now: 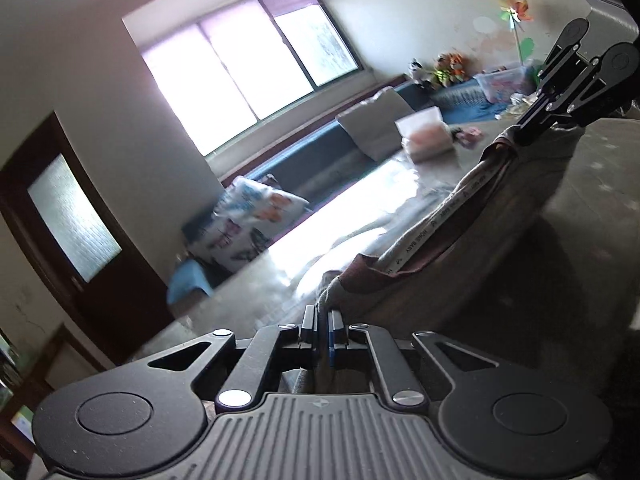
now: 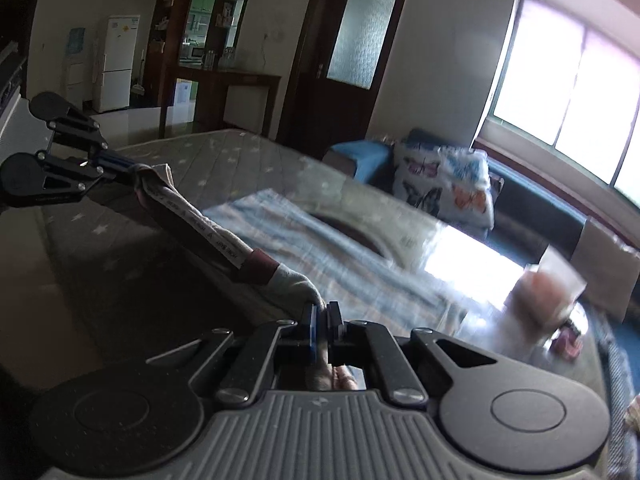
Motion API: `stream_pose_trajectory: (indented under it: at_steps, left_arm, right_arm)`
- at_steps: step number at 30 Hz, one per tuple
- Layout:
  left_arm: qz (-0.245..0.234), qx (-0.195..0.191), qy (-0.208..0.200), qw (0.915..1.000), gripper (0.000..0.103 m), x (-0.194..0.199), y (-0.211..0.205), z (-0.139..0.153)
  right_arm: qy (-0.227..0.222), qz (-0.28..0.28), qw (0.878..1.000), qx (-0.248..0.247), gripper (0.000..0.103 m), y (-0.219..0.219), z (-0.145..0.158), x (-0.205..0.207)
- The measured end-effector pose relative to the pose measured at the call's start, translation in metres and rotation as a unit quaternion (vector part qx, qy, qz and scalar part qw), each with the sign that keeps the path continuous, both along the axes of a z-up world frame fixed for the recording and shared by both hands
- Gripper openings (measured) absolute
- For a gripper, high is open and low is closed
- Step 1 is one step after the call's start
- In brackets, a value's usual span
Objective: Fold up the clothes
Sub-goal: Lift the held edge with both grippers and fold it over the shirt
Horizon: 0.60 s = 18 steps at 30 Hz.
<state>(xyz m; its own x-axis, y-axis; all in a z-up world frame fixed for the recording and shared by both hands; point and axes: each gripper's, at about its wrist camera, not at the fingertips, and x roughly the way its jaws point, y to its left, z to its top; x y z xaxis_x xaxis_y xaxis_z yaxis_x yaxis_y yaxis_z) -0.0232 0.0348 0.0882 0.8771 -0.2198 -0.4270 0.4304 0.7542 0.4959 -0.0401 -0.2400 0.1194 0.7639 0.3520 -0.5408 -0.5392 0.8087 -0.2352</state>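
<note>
Left gripper (image 1: 323, 326): foreground, jaws closed on one end of a grey garment (image 1: 472, 248).
Right gripper (image 1: 532, 130): upper right, pinching the garment's far end.
Garment: stretched between the two grippers above the bed (image 1: 592, 208), its waistband (image 1: 436, 216) with printed lettering facing the camera.
Bed: grey, star-patterned cover.
Background: bright window (image 1: 248, 64), dark door (image 1: 76, 224), butterfly-print cushion (image 1: 248, 224), soft toys (image 1: 444, 68) along the wall.
</note>
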Motion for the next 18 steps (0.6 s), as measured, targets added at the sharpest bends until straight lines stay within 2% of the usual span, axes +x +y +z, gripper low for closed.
stream_pose_trajectory:
  at_steps: [5, 7, 11, 15, 18]
  left_arm:
    - [0.004, 0.012, -0.032, 0.9994, 0.005, 0.045, -0.006, 0.012]
    - [0.002, 0.026, -0.030, 0.9992, 0.005, 0.073, -0.011, 0.008]
    - [0.006, 0.036, -0.009, 0.9993, 0.005, 0.135, -0.019, -0.002]
    - [0.017, 0.035, 0.023, 0.9990, 0.005, 0.189, -0.022, -0.025]
    - [0.044, 0.027, 0.045, 0.9976, 0.005, 0.219, -0.022, -0.046]
  right_arm:
    - [-0.008, -0.013, 1.000, -0.001, 0.004, 0.002, 0.010, 0.058]
    - [-0.004, -0.021, 1.000, -0.005, 0.004, 0.004, 0.008, 0.085]
    - [0.014, -0.039, 0.999, -0.012, 0.004, 0.008, -0.006, 0.146]
    - [0.039, -0.058, 0.997, -0.012, 0.003, 0.008, -0.029, 0.197]
    - [0.065, -0.075, 0.995, -0.002, 0.004, 0.005, -0.052, 0.232]
